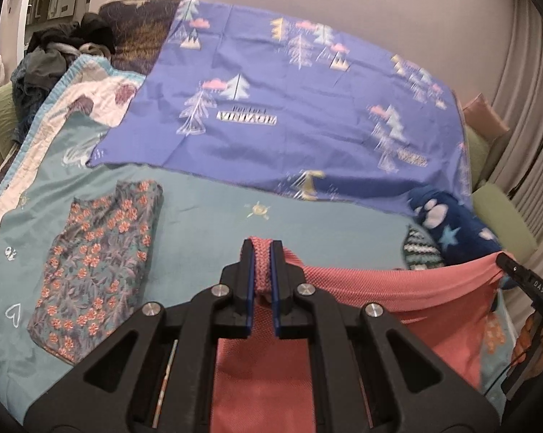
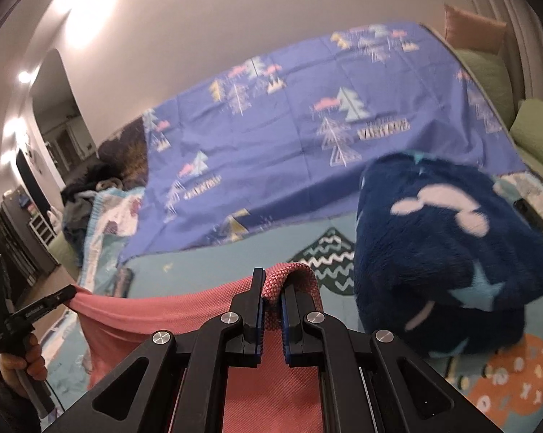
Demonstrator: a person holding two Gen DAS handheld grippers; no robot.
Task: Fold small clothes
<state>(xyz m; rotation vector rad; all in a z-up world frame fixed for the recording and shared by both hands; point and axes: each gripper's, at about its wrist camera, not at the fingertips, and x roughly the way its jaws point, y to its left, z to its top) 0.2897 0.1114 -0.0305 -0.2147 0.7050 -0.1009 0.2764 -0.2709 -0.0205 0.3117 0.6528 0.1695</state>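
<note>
On my far left a folded floral garment lies flat on the teal bedspread, well apart from anything I hold. Next comes my left tool, closed narrow on a ribbed edge of the coral garment, a loop of which sticks up past its tips. From there the coral cloth stretches taut across to my right tool, also clamped narrow on a loop of the same ribbed edge, so the piece hangs between the two tools above the bed. Beyond it a purple sheet with tree prints covers the back of the bed. Just to the right of my right tool sits a dark blue fleece bundle, near the coral cloth.
</note>
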